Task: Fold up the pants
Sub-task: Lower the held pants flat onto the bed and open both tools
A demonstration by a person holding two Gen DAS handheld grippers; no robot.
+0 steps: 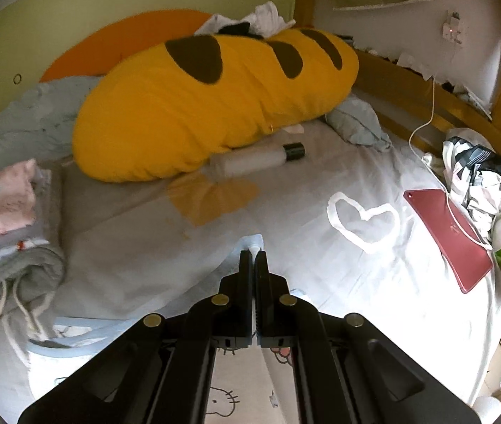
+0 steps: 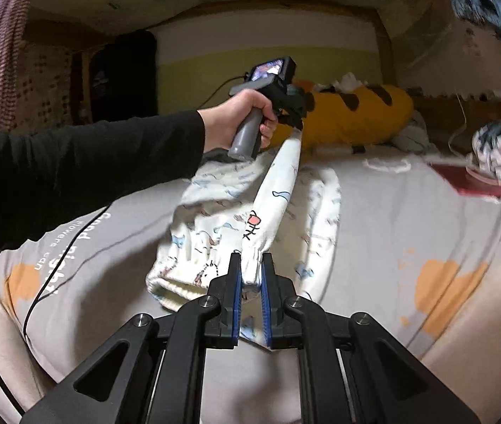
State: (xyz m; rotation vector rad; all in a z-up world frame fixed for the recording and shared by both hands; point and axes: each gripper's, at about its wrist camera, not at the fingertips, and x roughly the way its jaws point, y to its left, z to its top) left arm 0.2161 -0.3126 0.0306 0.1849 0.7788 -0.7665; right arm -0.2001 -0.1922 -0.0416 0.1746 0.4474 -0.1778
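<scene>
The white cartoon-print pants [image 2: 215,219] lie bunched on the grey bed sheet [image 2: 391,212]. One leg [image 2: 278,183] is stretched taut between both grippers. My right gripper [image 2: 251,256] is shut on the leg's elastic cuff [image 2: 252,270], which sits between its blue pads. A hand in a black sleeve holds my left gripper [image 2: 298,125] farther up the bed, shut on the leg's other end. In the left wrist view my left gripper [image 1: 253,252] pinches a small fold of pale fabric [image 1: 252,242], and the printed pants [image 1: 225,399] hang below the fingers.
A big yellow pillow [image 1: 208,106] lies across the head of the bed, with a bottle [image 1: 257,160] in front of it. A red tablet [image 1: 448,240] with a white cable is at the right, by crumpled bags [image 1: 476,173]. Folded clothes [image 1: 6,233] are stacked at the left.
</scene>
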